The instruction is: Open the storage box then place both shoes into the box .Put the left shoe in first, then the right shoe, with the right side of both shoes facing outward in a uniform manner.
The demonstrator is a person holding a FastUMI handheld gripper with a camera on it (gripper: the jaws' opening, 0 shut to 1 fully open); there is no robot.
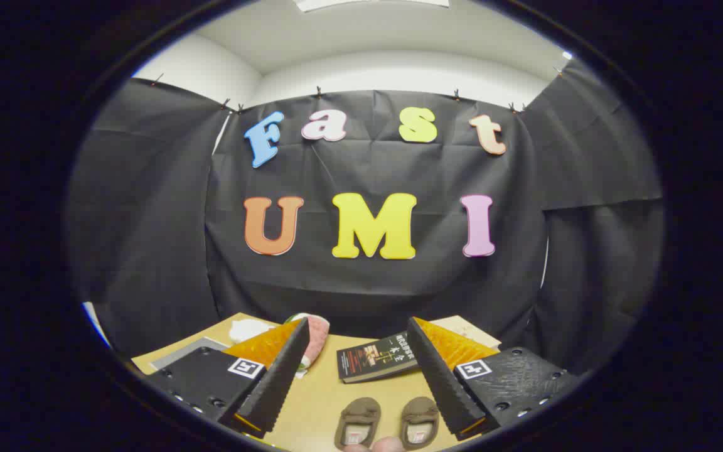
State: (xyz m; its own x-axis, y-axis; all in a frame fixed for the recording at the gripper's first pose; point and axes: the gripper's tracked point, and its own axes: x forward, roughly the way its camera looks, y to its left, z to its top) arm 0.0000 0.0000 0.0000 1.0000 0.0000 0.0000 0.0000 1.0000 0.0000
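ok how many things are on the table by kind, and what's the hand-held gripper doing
brown shoes: 2
black book: 1
pink and white soft item: 1
white item: 1
total: 5
hand-held gripper: open, fingers apart above the shoes, holding nothing

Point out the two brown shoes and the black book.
Left-hand brown shoe (358, 422): gripper view, between the open fingers, on its upper.
Right-hand brown shoe (420, 420): gripper view, beside the first, on its upper.
Black book (374, 358): gripper view, beyond the shoes, on its cover.
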